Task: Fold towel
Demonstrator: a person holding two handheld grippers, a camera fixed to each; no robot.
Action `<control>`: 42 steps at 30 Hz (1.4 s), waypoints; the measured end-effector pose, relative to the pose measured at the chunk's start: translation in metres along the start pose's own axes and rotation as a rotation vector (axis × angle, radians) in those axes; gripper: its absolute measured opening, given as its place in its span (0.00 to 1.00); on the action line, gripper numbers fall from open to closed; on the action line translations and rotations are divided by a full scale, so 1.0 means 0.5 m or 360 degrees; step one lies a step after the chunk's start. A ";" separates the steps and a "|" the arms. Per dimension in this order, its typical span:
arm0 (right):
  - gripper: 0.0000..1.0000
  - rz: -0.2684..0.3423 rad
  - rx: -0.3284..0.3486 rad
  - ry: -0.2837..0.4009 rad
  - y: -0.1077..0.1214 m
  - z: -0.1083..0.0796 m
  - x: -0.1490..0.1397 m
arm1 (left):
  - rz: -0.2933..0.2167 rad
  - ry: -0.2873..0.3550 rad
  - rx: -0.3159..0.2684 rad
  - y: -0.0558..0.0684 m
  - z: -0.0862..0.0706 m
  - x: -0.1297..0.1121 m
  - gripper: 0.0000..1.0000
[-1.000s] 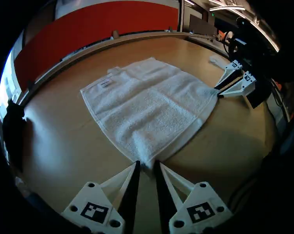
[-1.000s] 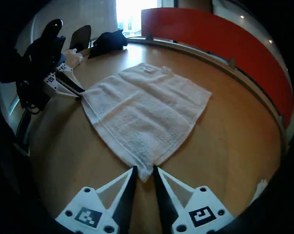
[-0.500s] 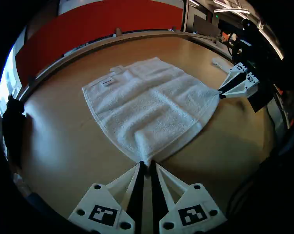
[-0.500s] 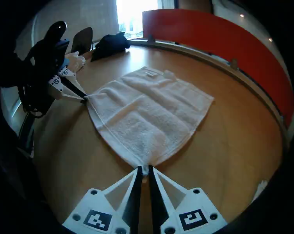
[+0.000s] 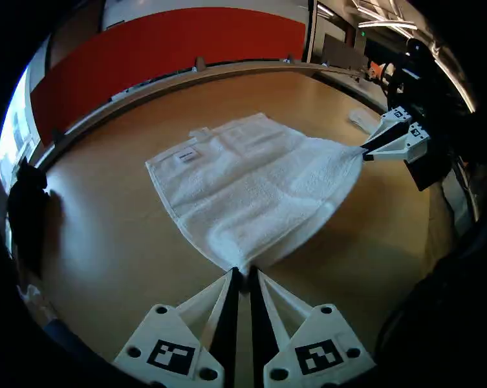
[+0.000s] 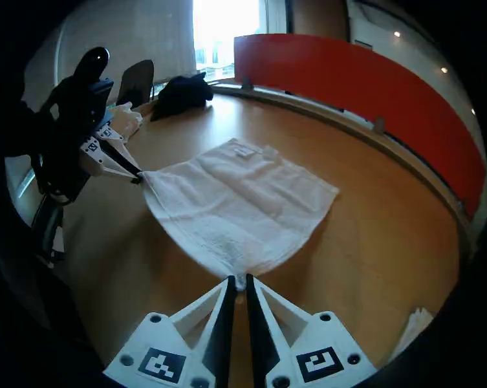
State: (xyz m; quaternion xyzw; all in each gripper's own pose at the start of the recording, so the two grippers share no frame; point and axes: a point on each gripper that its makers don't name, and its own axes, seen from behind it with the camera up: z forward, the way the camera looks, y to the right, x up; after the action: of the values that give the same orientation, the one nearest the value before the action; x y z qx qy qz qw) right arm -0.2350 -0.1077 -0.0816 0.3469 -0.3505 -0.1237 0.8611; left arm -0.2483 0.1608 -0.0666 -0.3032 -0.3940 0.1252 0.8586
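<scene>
Both corners are caught. The left tool (image 5: pixel 243 271) stood spread a second ago with a towel corner lying between its fingers; now those fingers are pressed together on that corner. It's the same with the right tool (image 6: pixel 240 281), whose fingers pinch the neighbouring corner. Now comes the lift: the edge of the towel (image 5: pixel 256 187) strung between the two tools has come up off the surface (image 5: pixel 107 233). It is pulled fairly taut, with a dark shadow under it that was not there before. The far part, where the small label (image 5: pixel 186 155) sits, still lies flat on the wood.

For the task this looks like the grasp is done and the fold is starting. One whole side is in hand and free to be carried over to the opposite side.

The towel lies out in the open middle of the surface, well apart from the red panel (image 5: pixel 165 45) that runs along the back. In each view it sits cornerwise, a diamond with one point held at the fingertips. The held edge runs straight from tool to tool, and the labelled edge lies opposite it, on the side toward that panel. The long axis is hard to call, since the cloth looks close to square through these lenses. The likely fold line runs across the middle, parallel to the held edge.
</scene>
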 end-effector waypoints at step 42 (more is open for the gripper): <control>0.13 -0.0037 0.0025 0.0100 -0.051 -0.145 0.084 | -0.0133 -0.0010 -0.0073 0.065 -0.181 0.041 0.11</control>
State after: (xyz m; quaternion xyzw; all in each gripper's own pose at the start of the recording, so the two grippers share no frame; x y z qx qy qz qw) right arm -0.1538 -0.1085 -0.1143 0.3614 -0.3201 -0.1200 0.8675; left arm -0.1659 0.1575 -0.1203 -0.3057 -0.4118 0.0813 0.8546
